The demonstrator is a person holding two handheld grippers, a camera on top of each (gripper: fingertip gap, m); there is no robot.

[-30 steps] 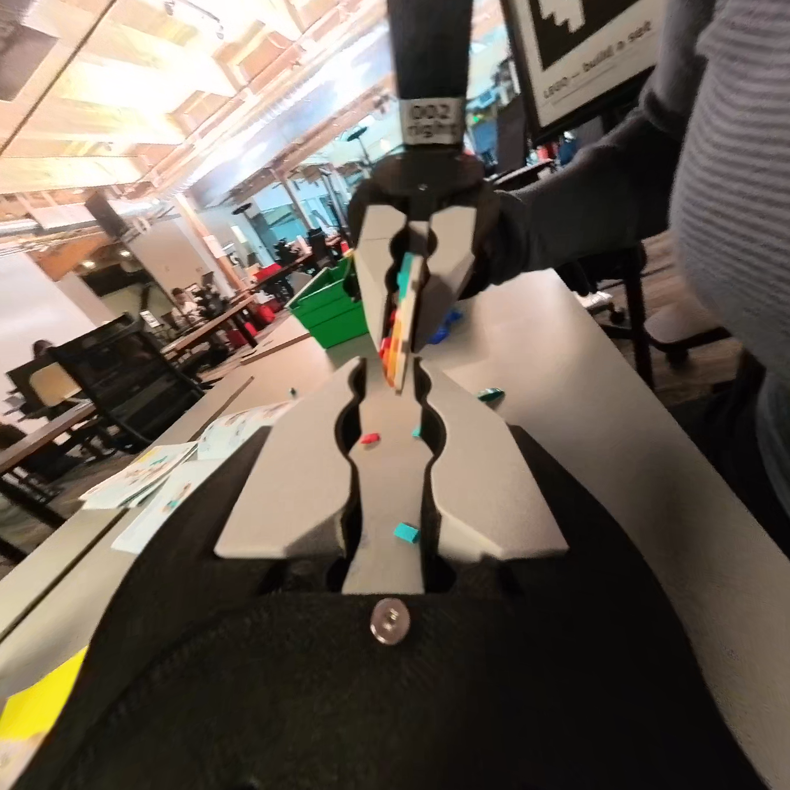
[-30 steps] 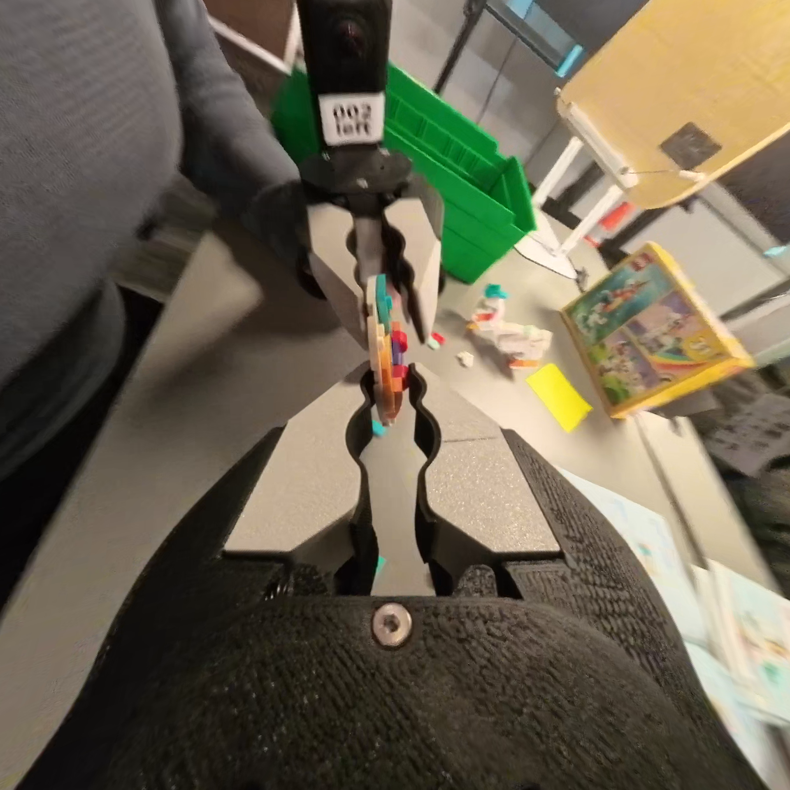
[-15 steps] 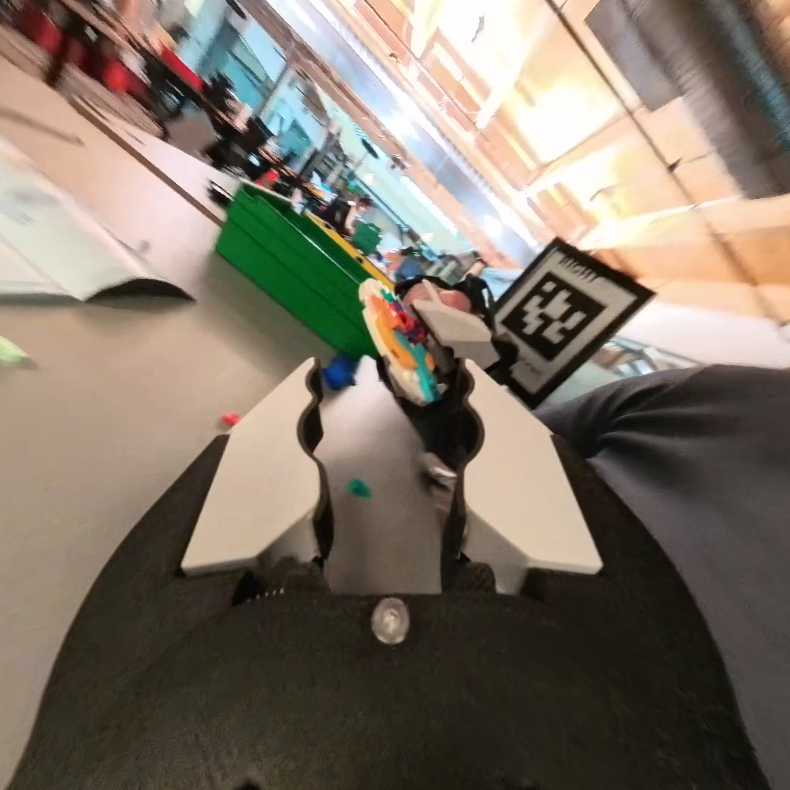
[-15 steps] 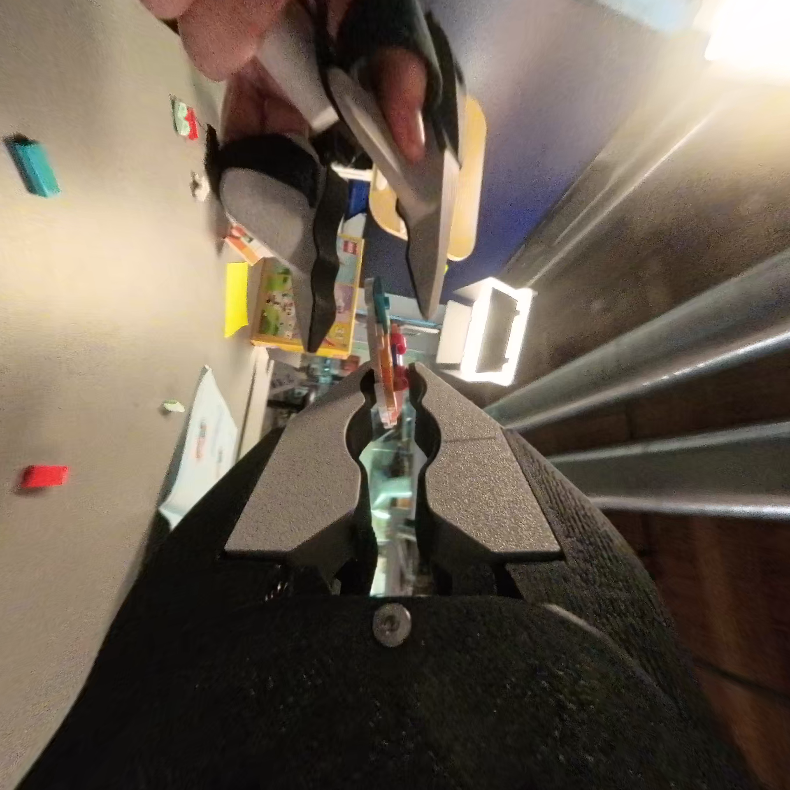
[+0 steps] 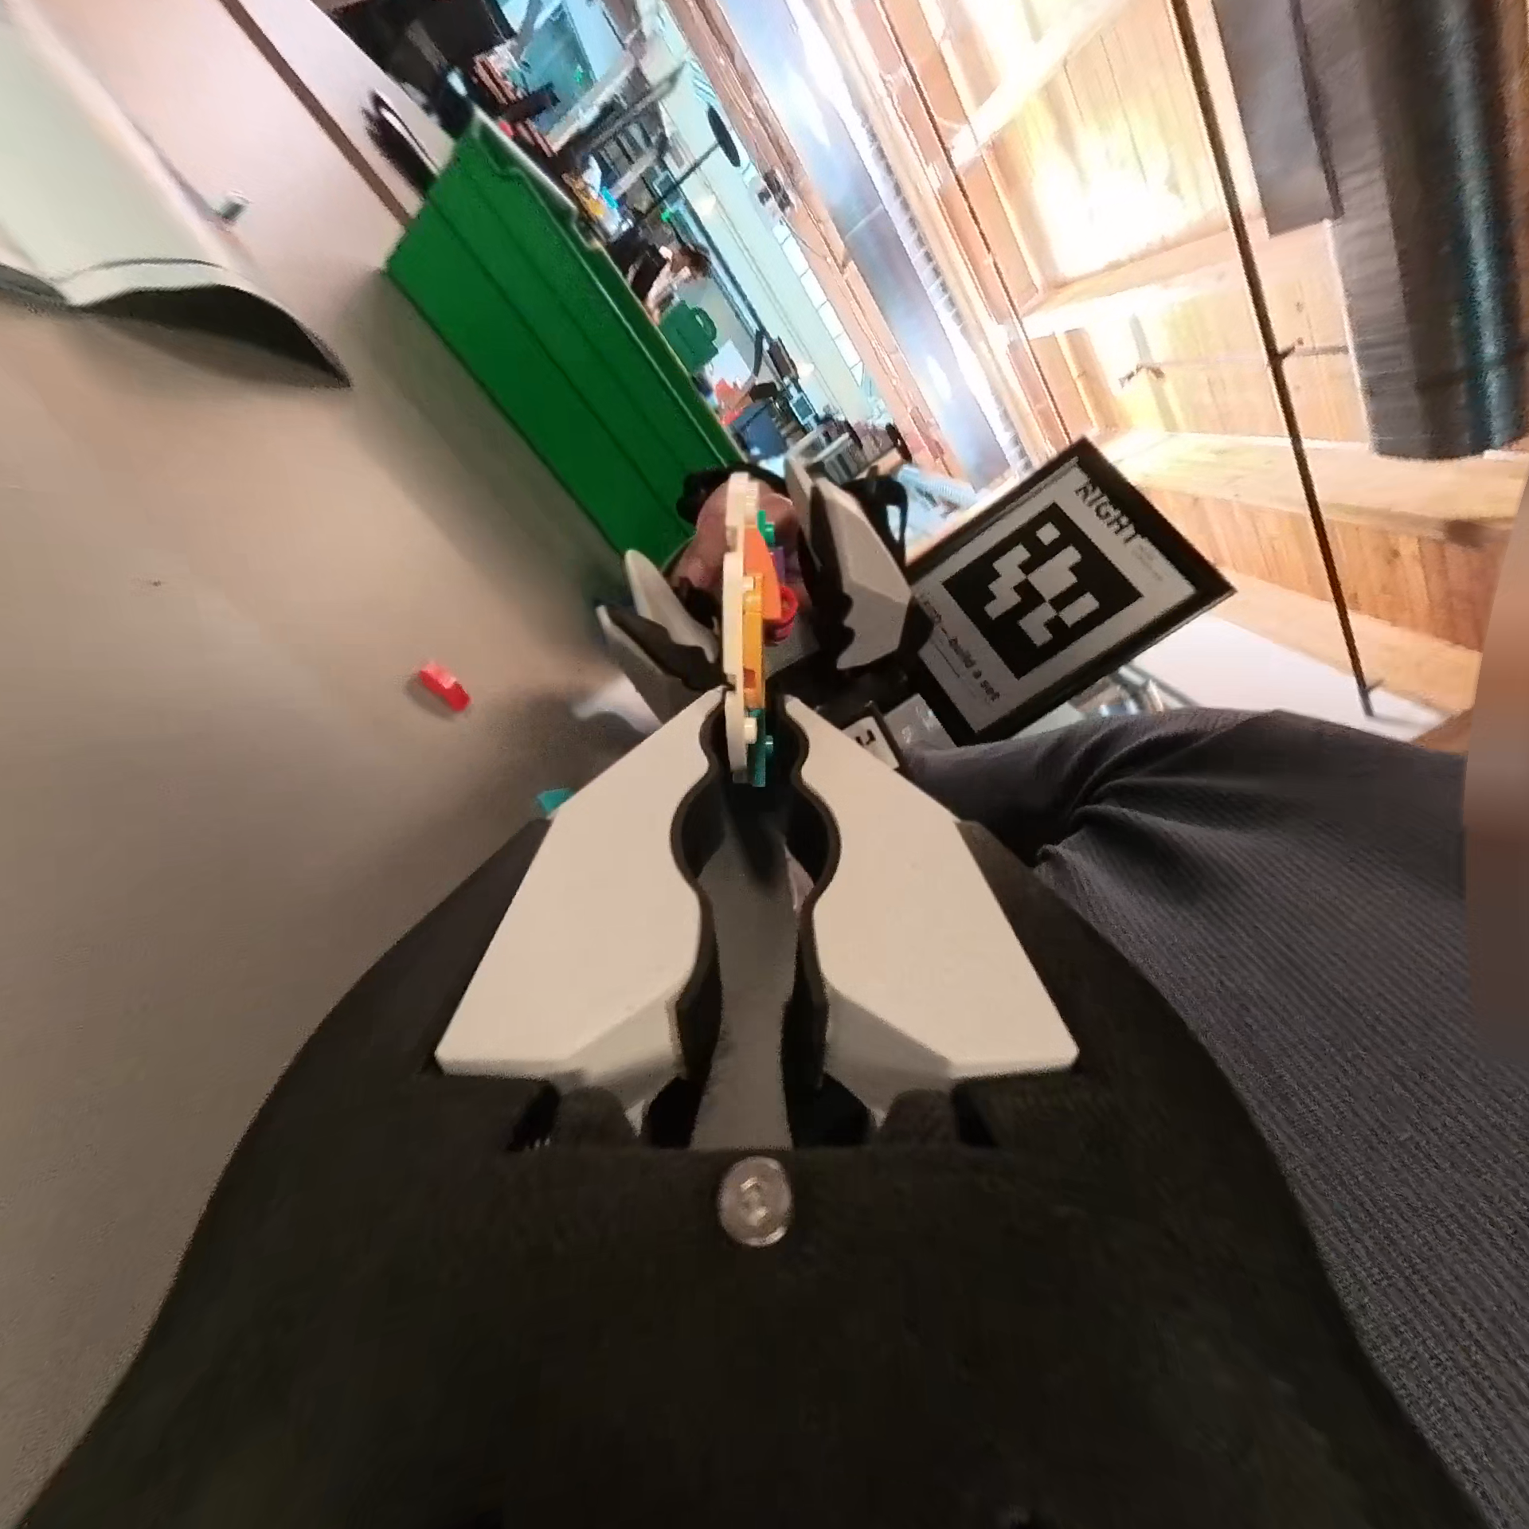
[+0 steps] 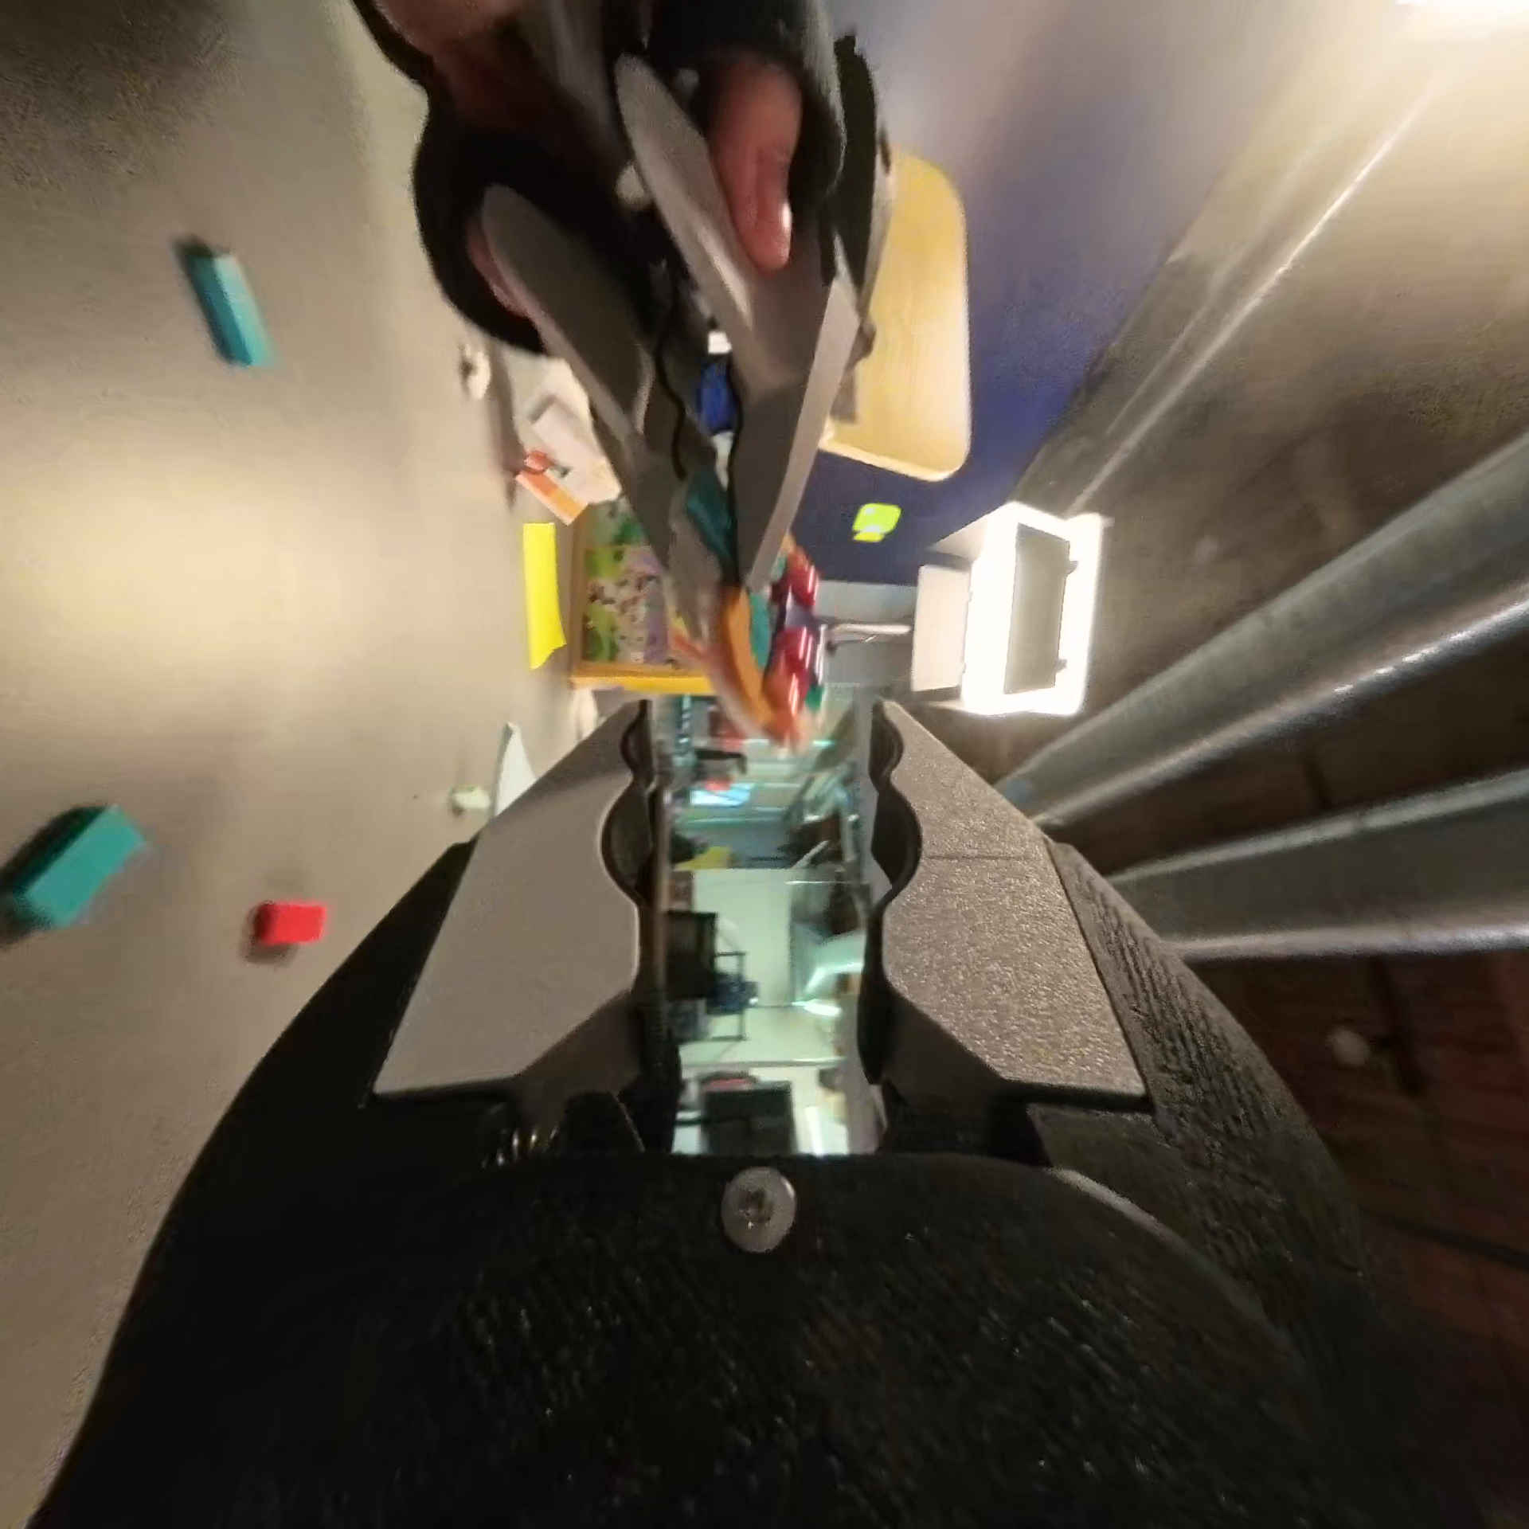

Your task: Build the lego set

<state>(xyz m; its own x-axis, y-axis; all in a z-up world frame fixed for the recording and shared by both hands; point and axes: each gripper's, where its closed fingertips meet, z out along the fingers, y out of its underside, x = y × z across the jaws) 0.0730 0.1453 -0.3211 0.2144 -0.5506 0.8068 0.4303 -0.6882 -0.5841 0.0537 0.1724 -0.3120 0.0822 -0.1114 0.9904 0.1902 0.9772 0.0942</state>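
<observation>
Lego build in left gripper, right gripper agape

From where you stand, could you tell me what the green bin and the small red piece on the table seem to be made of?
Green bin: probably moulded plastic, with an even, saturated colour and ribbed walls. Red piece: likely glossy hard plastic, with a bright highlight and crisp edges.

Open-plan workshop office; rows of desks, exposed wooden ceiling beams.

A black-and-white marker board carries printed words, not repeated here.
</observation>
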